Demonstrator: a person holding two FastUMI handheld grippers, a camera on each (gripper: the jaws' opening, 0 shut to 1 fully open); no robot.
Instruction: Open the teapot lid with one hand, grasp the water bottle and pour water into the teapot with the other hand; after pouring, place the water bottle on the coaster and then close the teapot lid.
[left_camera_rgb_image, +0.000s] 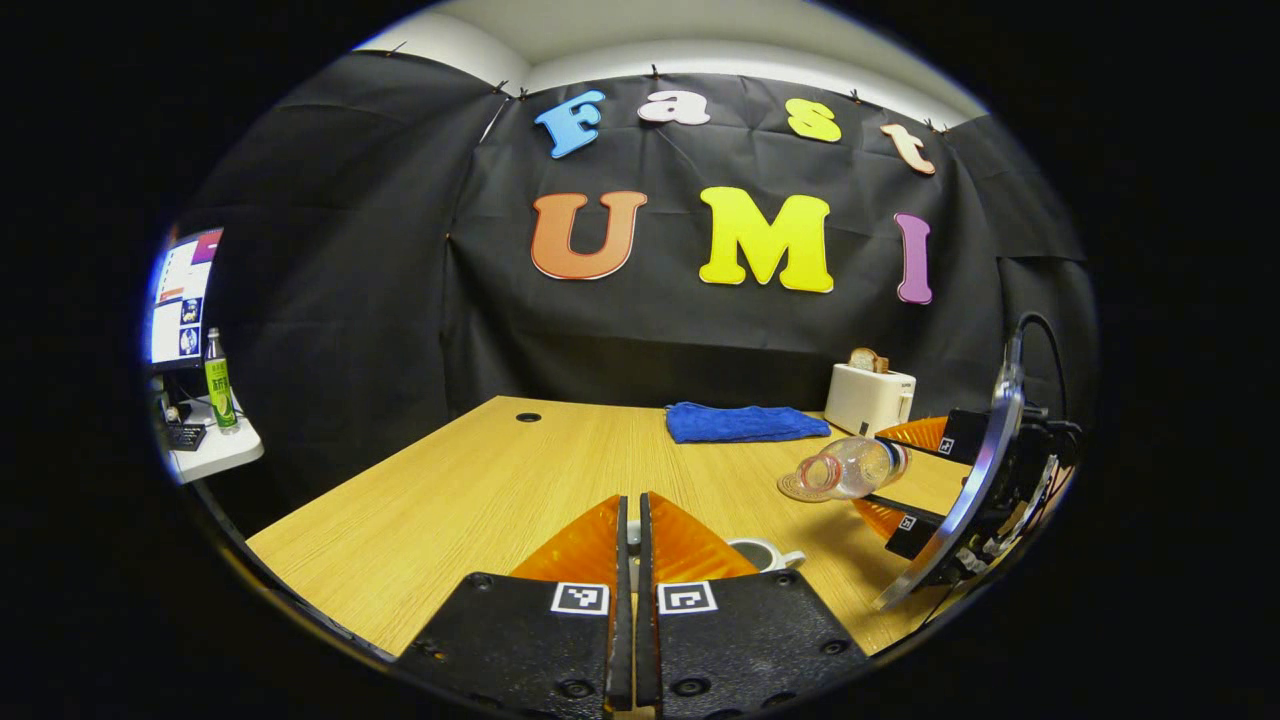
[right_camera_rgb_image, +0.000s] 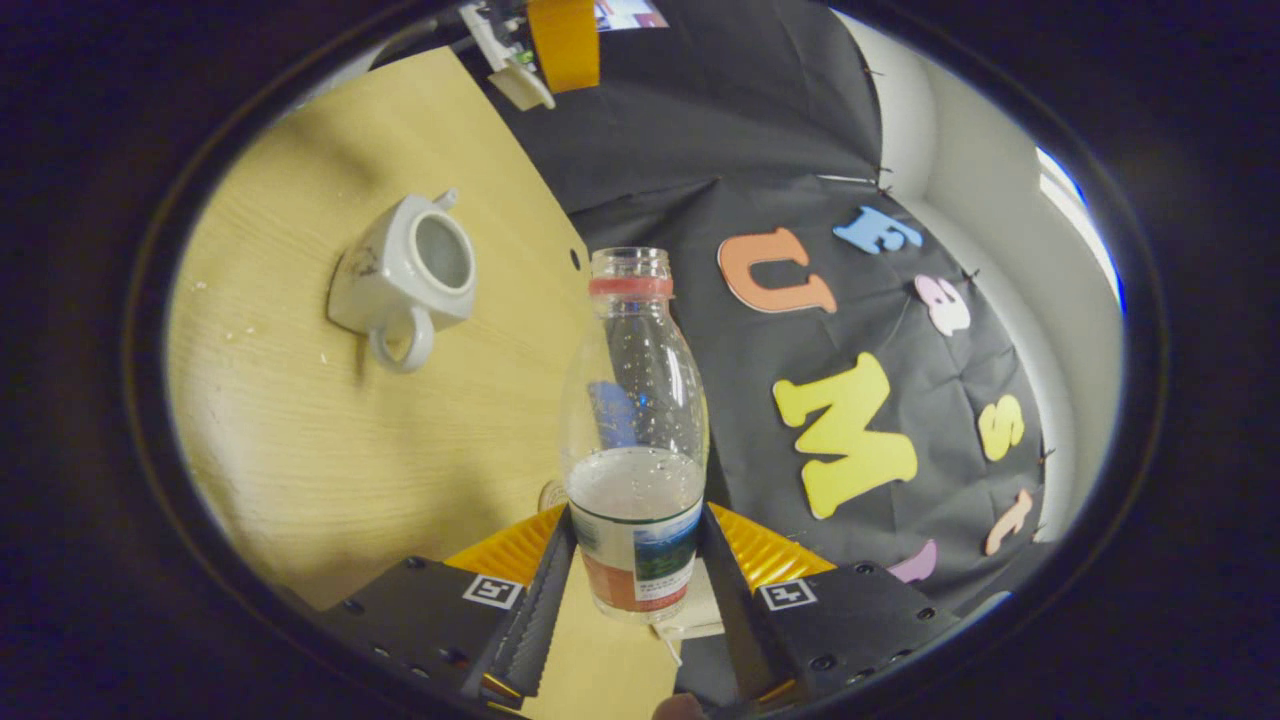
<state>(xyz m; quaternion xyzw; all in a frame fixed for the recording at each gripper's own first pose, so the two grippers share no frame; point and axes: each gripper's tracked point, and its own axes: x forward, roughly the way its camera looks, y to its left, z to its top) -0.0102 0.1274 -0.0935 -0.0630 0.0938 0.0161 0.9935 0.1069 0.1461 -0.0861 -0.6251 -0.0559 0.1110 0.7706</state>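
The right tool (right_camera_rgb_image: 632, 560) grips a clear plastic water bottle (right_camera_rgb_image: 636, 430), uncapped and tipped sideways above the pale wooden surface (right_camera_rgb_image: 300, 430). The white ceramic teapot (right_camera_rgb_image: 405, 275) sits there, open-topped. The left tool (left_camera_rgb_image: 627, 540) is nearly closed; whether it holds anything, I cannot tell.

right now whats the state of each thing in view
teapot: upright on the table, lid off, mouth open
water bottle: uncapped, partly full, tipped over sideways above the table, clamped in the right gripper
left gripper: fingers nearly together on something small, probably the lid
coaster: flat on the table, nothing resting on it
blue cloth: folded, lying flat
toaster: bread sticking up
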